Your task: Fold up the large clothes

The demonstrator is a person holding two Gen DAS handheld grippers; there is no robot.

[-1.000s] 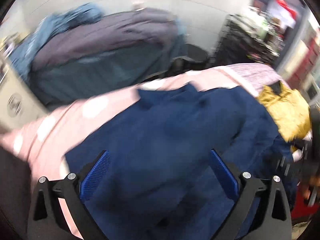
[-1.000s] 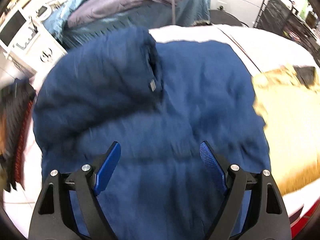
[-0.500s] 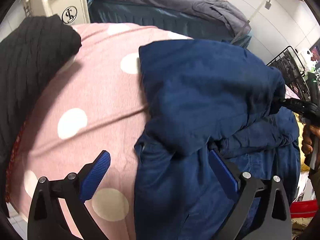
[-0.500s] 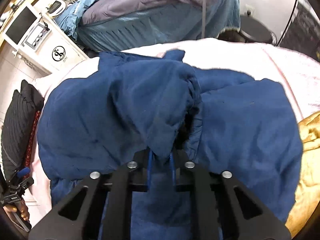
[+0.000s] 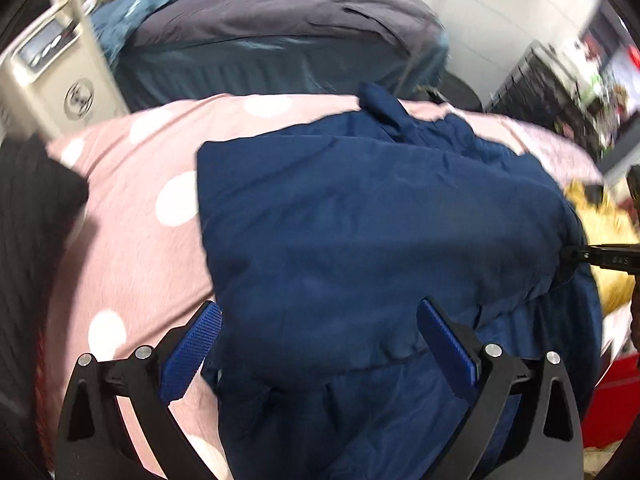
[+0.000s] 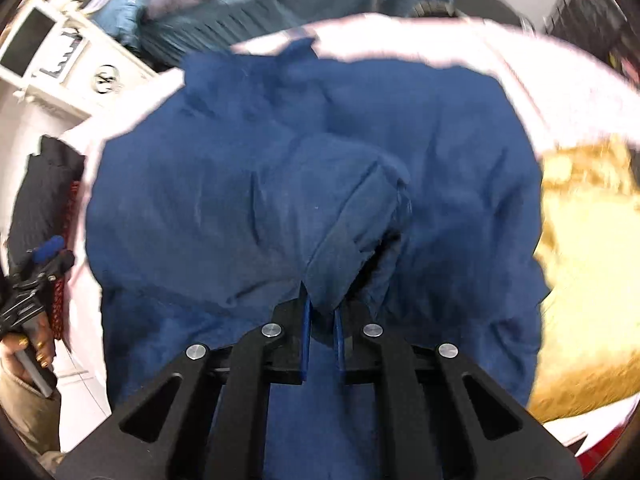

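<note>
I count one navy garment [image 5: 360,240] in the middle of the pink dotted cover [image 5: 132,208]. On the same cover I see one black knitted garment [image 5: 32,240] at its left edge and one yellow garment [image 6: 580,280] at its right edge, so three garments in total. I have two grippers: the left gripper [image 5: 316,344] and the right gripper [image 6: 322,320]. Behind the far edge of the cover there is one bed [image 5: 272,40] and one white appliance [image 5: 60,76].

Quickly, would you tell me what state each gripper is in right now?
Left gripper: open, holding nothing.
Right gripper: closed on a fold of the blue garment.
</note>
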